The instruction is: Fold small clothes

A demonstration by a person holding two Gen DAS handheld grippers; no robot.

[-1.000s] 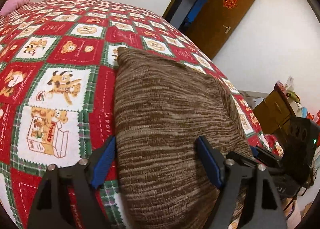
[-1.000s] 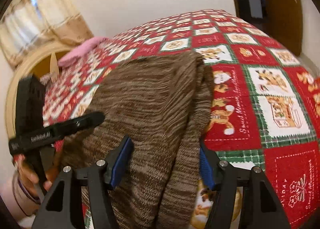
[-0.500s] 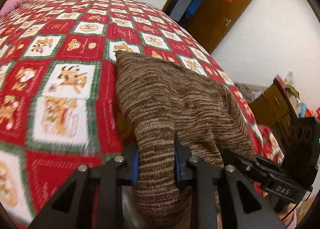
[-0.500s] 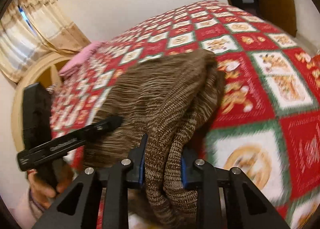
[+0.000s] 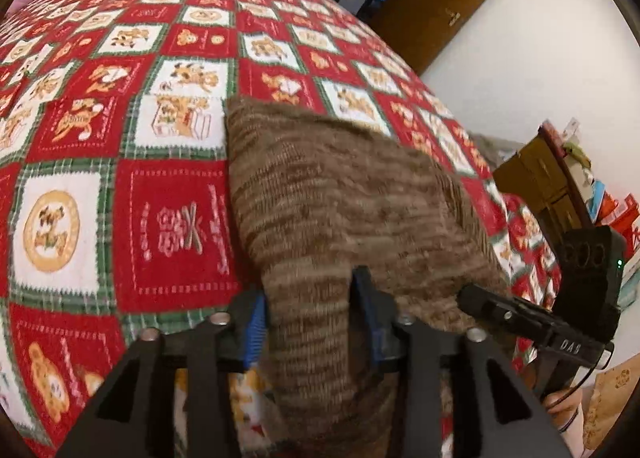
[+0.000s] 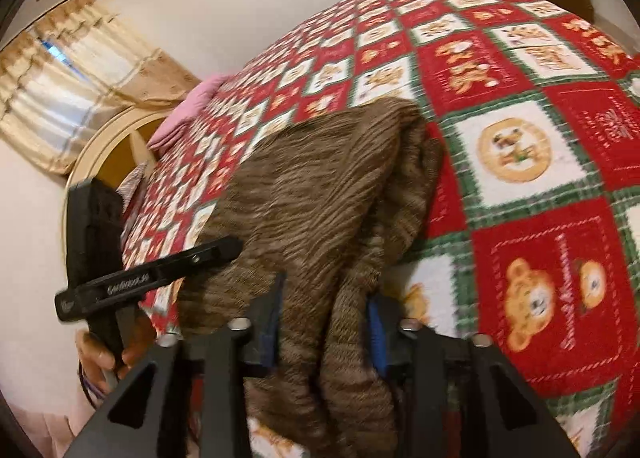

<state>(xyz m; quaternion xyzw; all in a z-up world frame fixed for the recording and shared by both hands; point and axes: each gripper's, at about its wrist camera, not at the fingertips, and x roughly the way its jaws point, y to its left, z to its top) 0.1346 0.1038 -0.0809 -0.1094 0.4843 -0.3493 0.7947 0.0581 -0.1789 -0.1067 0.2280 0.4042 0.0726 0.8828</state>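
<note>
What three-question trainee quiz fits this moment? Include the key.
1. True or false: the brown sweater lies on a plain white sheet.
2. What is between the fingers of the left claw? A sock, B sweater, C pillow.
3. Counting the right claw too, how many claws have sweater between their fingers?

Key:
1. False: it lies on a red checked blanket.
2. B.
3. Two. The jaws of both claws have just been opening, with the sweater between them.
</note>
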